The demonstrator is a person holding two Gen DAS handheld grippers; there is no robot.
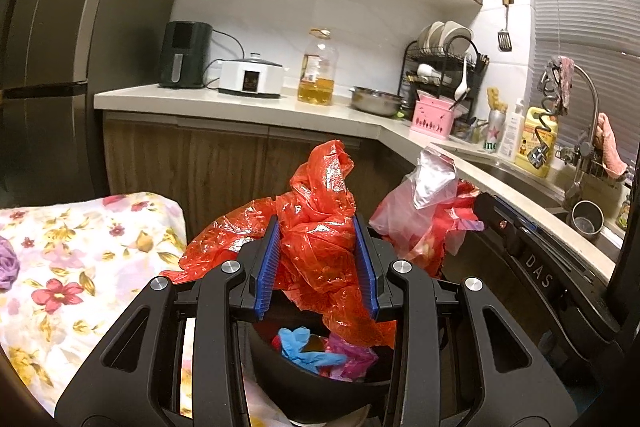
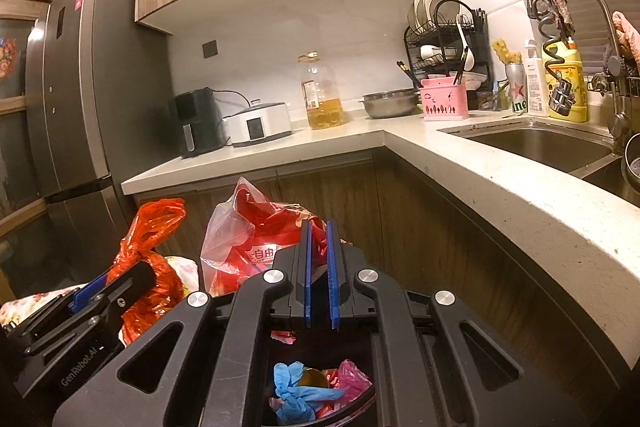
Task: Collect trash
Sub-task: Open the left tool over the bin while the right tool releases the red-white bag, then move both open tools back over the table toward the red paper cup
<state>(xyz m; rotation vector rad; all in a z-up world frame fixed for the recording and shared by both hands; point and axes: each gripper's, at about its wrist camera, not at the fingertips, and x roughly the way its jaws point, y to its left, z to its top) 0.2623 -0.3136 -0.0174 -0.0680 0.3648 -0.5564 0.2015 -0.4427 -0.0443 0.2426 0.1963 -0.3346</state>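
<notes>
Held over the black bin [image 1: 320,379], two bags of rubbish. Left gripper [image 1: 316,259]: jaws about a third open, blue pads clamped on a crumpled orange-red plastic bag [image 1: 316,227] that bulges above and trails down towards the bin mouth. Right gripper [image 2: 319,275]: jaws almost closed, nipping what looks like a thin fold of a clear bag [image 2: 228,239] stuffed with red packaging; exact contact hidden behind the fingers. Already in the bin: a blue glove [image 2: 296,391], pink plastic [image 2: 352,375], something round and brown.

Best done by centring each bundle over the opening before letting go, lowering far enough that the trailing tails fall inside and not over the rim, and releasing one side at a time so neither bag snags the other.

Readable: "GenRobot.AI" on the left gripper's body in the right wrist view; "DAS" on the right gripper's body in the left wrist view; Chinese characters on the red packaging; "ine", cut off, on a green can [image 2: 518,95] with a red star beside the sink [image 2: 536,143].
</notes>
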